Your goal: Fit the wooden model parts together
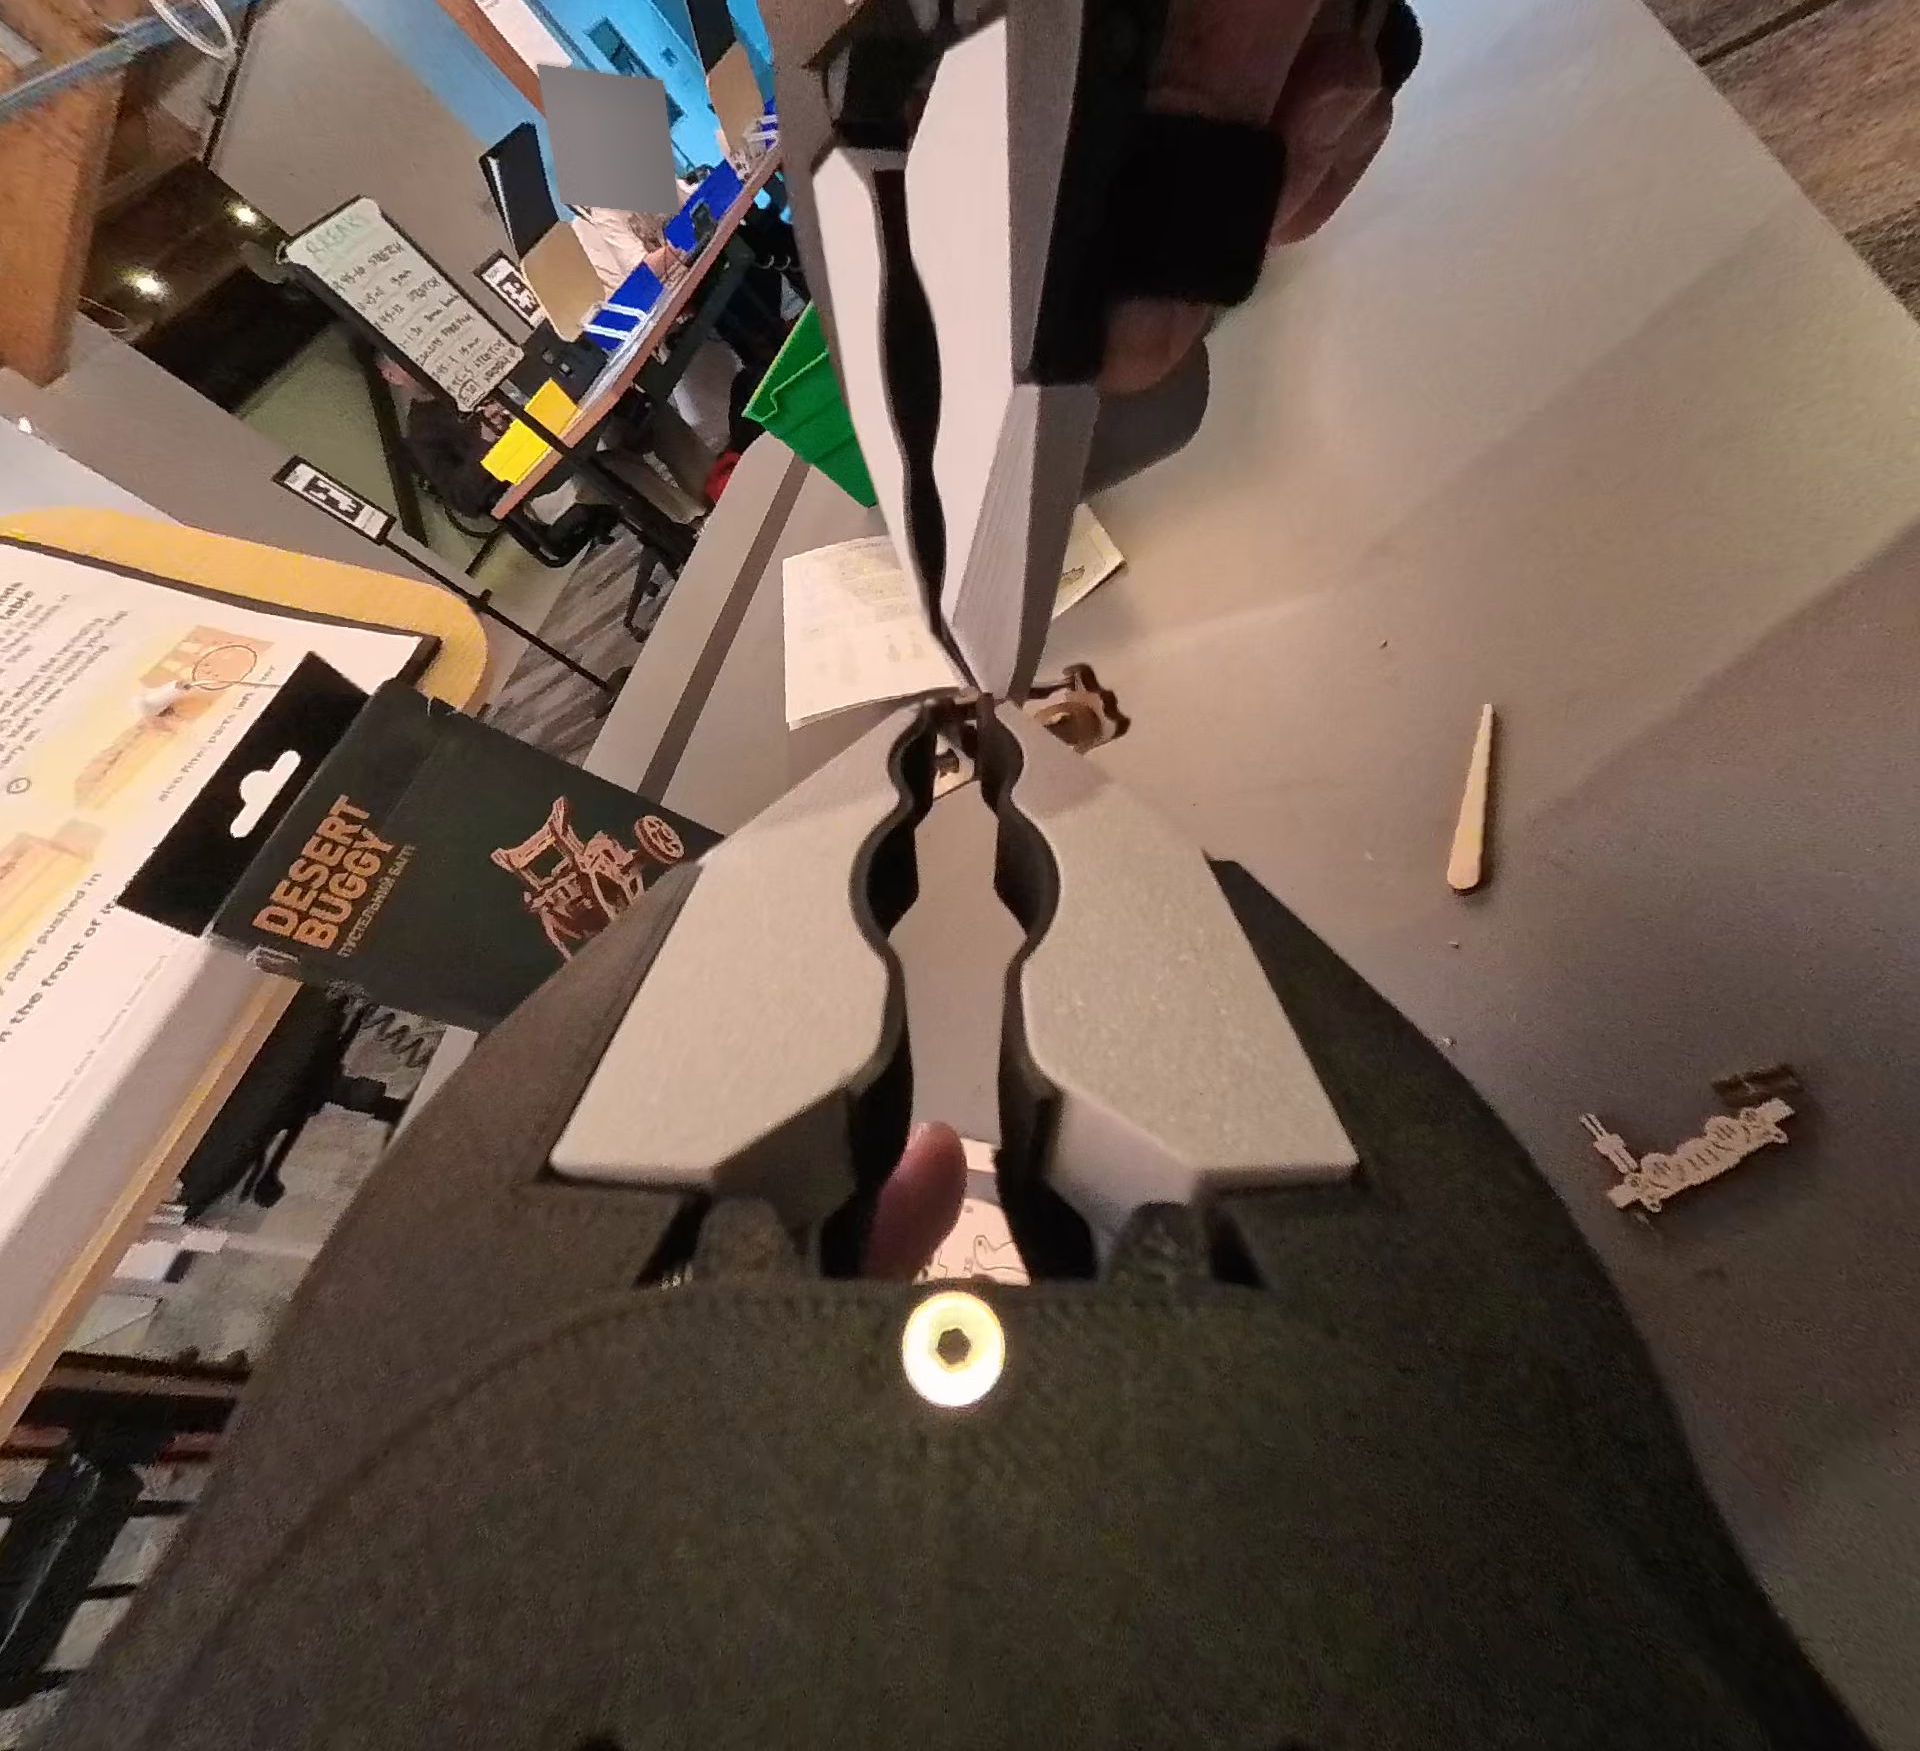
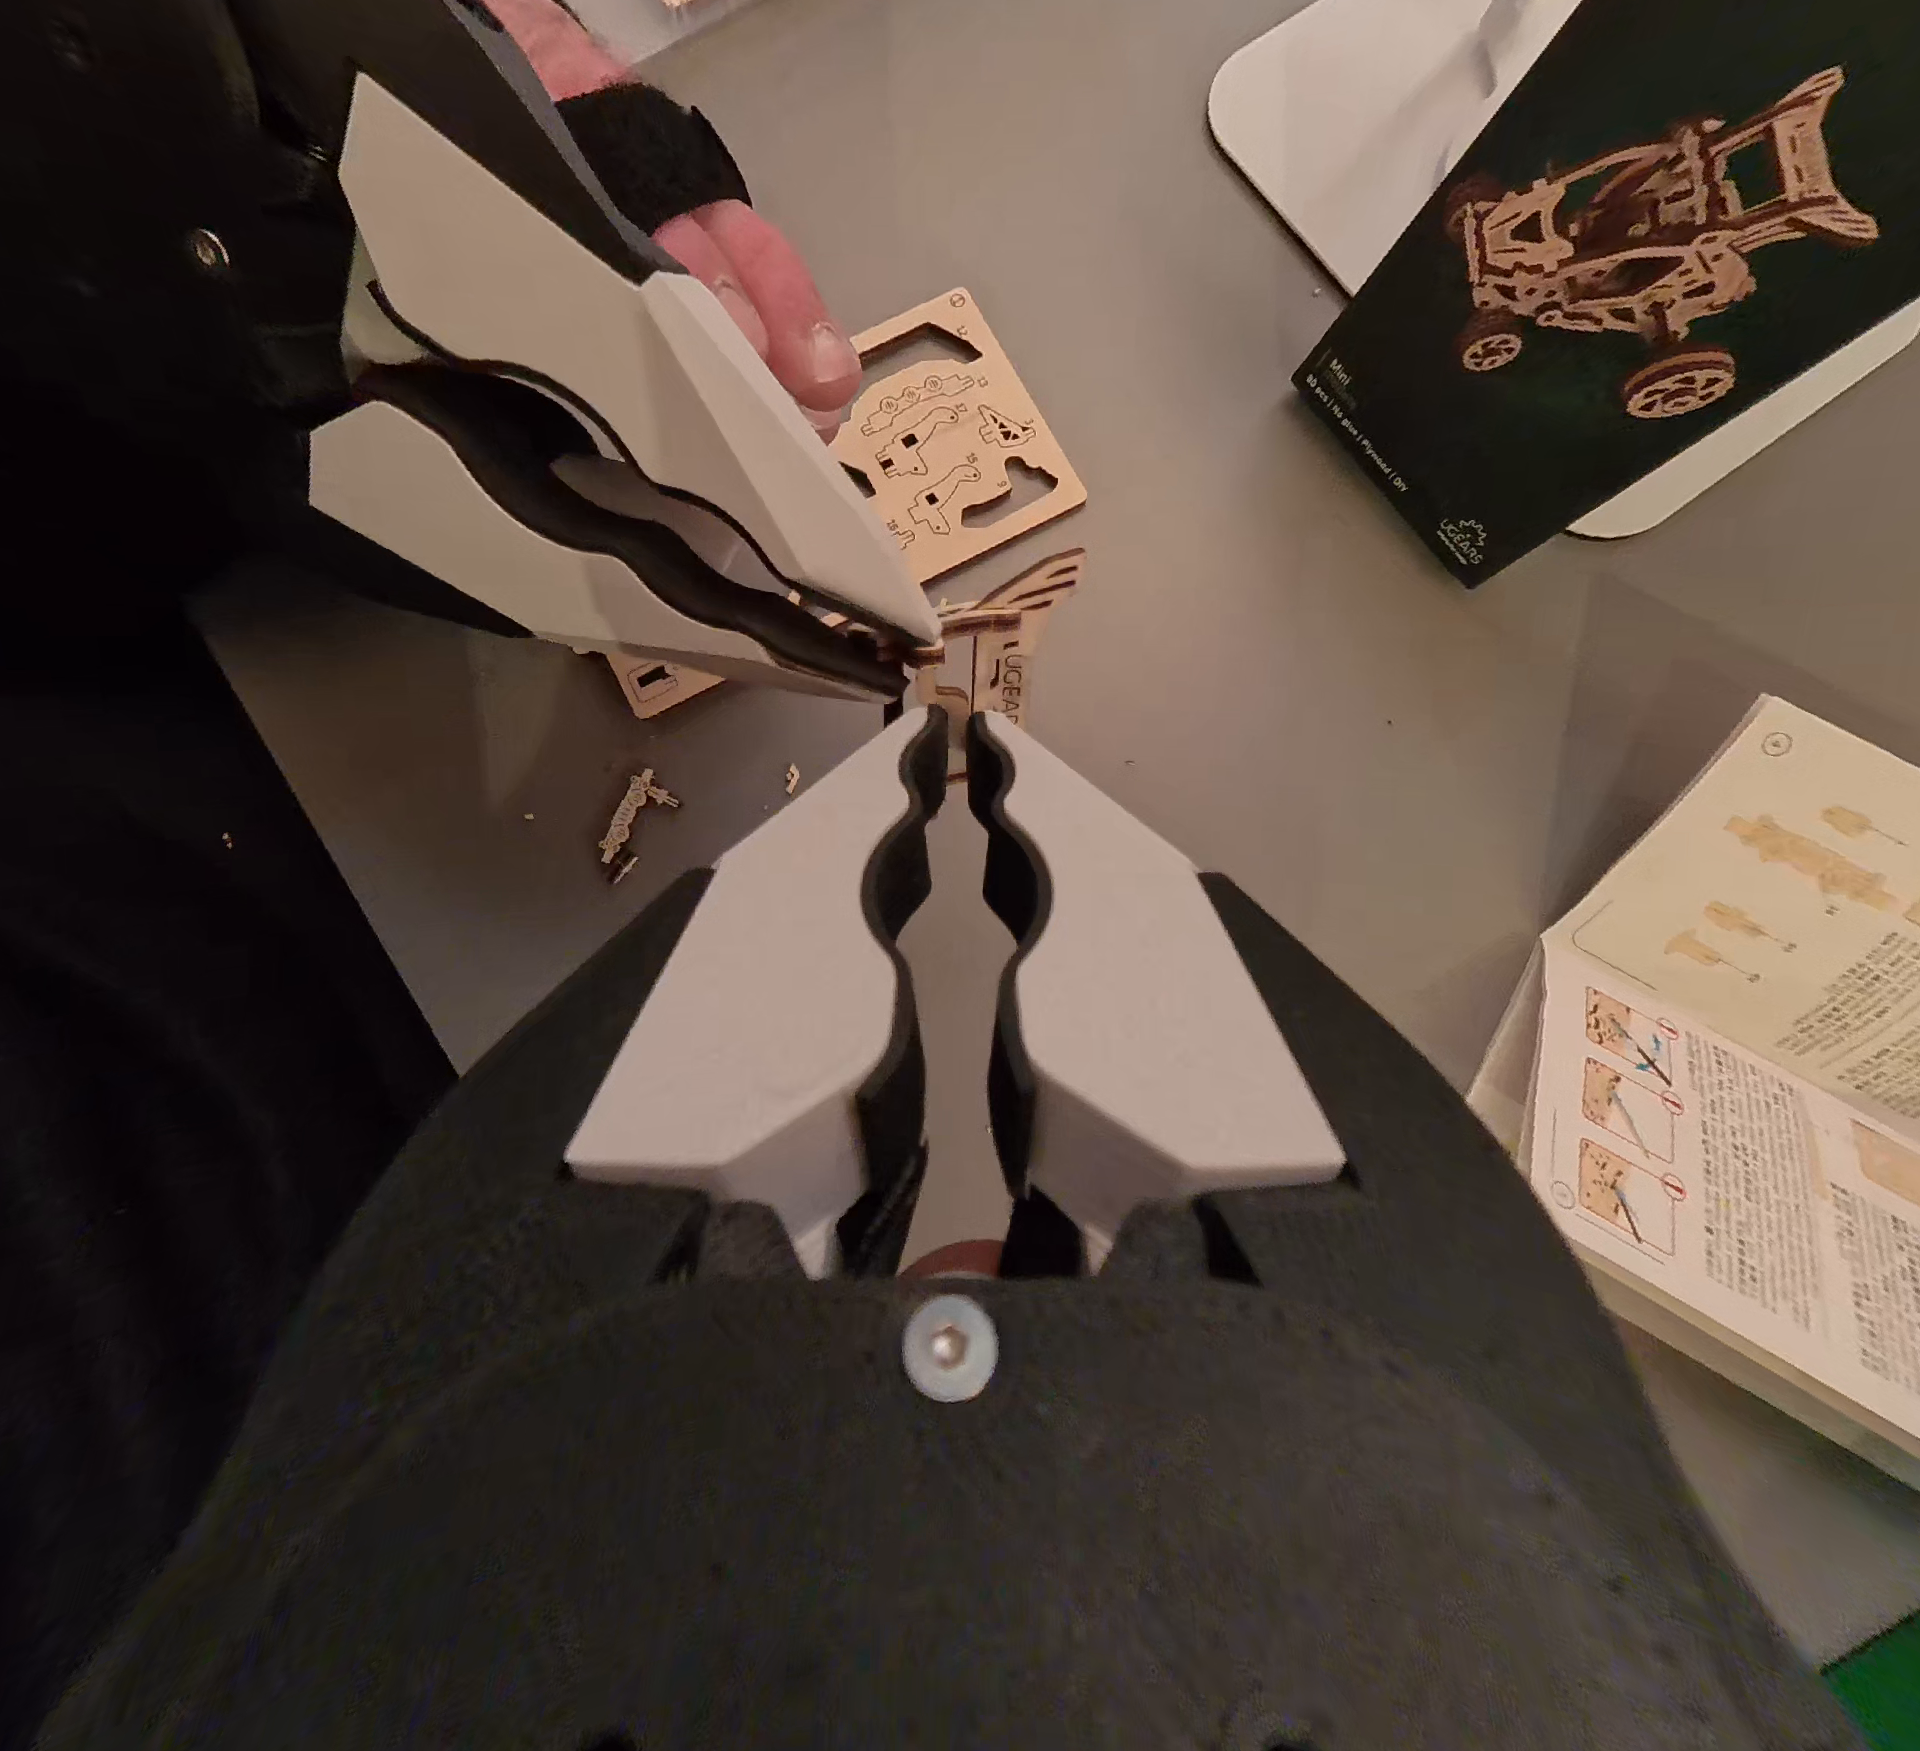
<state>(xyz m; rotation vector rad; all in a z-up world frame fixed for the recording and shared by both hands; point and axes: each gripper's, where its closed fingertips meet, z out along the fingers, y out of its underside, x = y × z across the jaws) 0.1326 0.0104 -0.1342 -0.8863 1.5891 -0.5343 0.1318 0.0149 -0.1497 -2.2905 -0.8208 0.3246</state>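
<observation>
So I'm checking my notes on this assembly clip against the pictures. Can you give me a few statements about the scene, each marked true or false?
1. Both grippers meet at a small wooden assembly held above the grey table. True.
2. The right gripper has its jaws wide open with nothing between them. False: they are nearly closed on a flat wooden panel of the assembly.
3. A loose wooden stick lies on the table. True.
4. The dark model kit box lies flat under the grippers. False: it stands propped off to the side.
5. A perforated wooden parts sheet lies on the table behind the assembly. True.
6. The green bin sits between the jaws of the left gripper. False: it is far behind.
</observation>
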